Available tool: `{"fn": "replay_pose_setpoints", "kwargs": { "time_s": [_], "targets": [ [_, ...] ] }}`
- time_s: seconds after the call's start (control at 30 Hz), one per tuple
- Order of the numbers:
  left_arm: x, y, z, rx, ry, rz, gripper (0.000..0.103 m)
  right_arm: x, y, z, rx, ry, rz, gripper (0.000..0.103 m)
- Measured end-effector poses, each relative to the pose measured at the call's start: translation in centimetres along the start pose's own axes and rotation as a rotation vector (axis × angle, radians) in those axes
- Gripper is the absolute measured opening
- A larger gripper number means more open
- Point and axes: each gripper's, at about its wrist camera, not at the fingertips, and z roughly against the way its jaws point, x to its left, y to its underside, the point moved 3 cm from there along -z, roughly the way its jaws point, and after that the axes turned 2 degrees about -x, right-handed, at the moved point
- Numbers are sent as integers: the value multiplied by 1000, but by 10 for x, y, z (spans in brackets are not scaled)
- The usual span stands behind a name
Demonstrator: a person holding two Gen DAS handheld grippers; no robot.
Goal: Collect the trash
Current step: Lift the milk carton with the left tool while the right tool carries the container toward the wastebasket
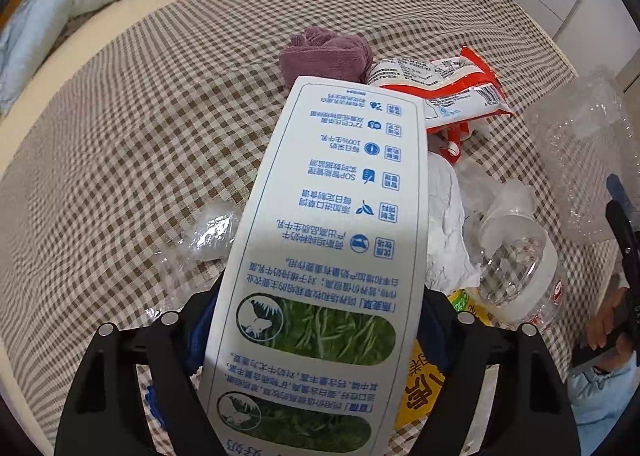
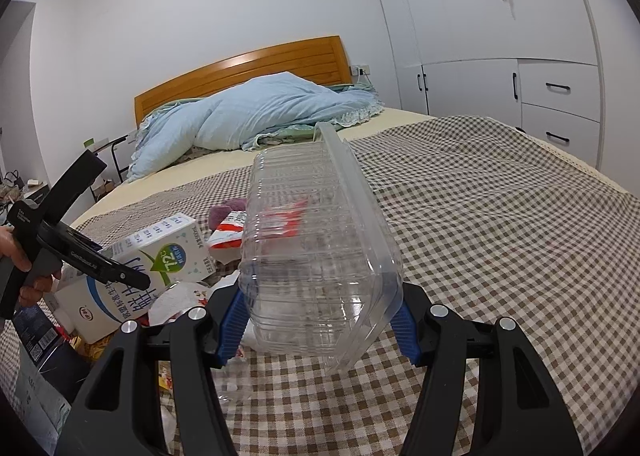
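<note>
Right wrist: tool (image 2: 320, 320) level, gripping container (image 2: 316, 252).

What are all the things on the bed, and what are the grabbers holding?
Milk carton: one, white with blue print, between the left gripper's fingers.
Clear plastic container: one, see-through, gripped by the right gripper.
Snack wrapper: one, red and white, beyond the carton.
Purple cloth: one, bunched, beside the wrapper.
Crumpled tissue: one, white, right of the carton.
Clear plastic bottle: one, lying beside the tissue.
Yellow packet: one, under the carton.
Checked blanket: one, brown and white, under everything.
Blue duvet: one, heaped by the wooden headboard.
White wardrobe: beside the bed.
Left gripper: black.
Right gripper: black, blue pads.
</note>
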Motion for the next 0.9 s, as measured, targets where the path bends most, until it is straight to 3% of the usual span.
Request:
{"fn": "replay_pose_setpoints", "kwargs": {
  "time_s": [0.27, 0.7, 0.9],
  "targets": [
    [-2, 11, 10, -69, -79, 27, 76, 3, -3, 5, -13, -22, 6, 59],
    [-16, 13, 44, -253, -358, 1, 76, 6, -5, 18, -25, -45, 9, 59],
    [-27, 10, 64, -328, -453, -10, 76, 5, -6, 26, -35, -55, 9, 59]
  ]
}}
